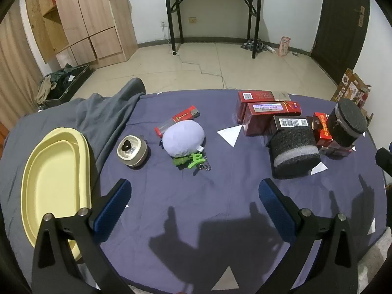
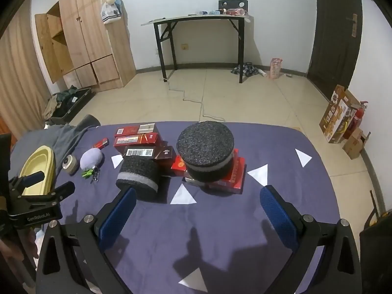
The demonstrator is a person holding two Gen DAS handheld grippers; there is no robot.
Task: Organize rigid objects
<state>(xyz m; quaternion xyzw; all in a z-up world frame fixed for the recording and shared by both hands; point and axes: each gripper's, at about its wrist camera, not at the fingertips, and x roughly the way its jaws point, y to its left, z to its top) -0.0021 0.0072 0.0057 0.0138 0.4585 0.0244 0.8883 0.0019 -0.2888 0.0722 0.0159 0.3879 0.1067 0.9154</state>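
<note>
On the purple-clothed table, my left gripper [image 1: 194, 194] hangs open over bare cloth, nothing between its blue pads. Ahead of it lie a round beige tin [image 1: 132, 150], a lilac plush ball with a green clip [image 1: 183, 139] and a red lighter [image 1: 177, 120]. A yellow tray [image 1: 56, 181] lies at the left. Red boxes [image 1: 267, 112] and two black foam cylinders [image 1: 294, 152] sit at the right. My right gripper [image 2: 197, 202] is open too, just short of a foam cylinder [image 2: 205, 149] that stands on red boxes [image 2: 235, 176]. The second foam cylinder [image 2: 139, 174] lies left of it.
A grey cloth [image 1: 98, 115] is bunched at the table's far left corner. White paper triangles [image 2: 258, 174] dot the tablecloth. Beyond the table are tiled floor, a black folding desk [image 1: 210, 12], a wooden wardrobe [image 1: 80, 19] and cartons [image 2: 340, 115] by the dark door.
</note>
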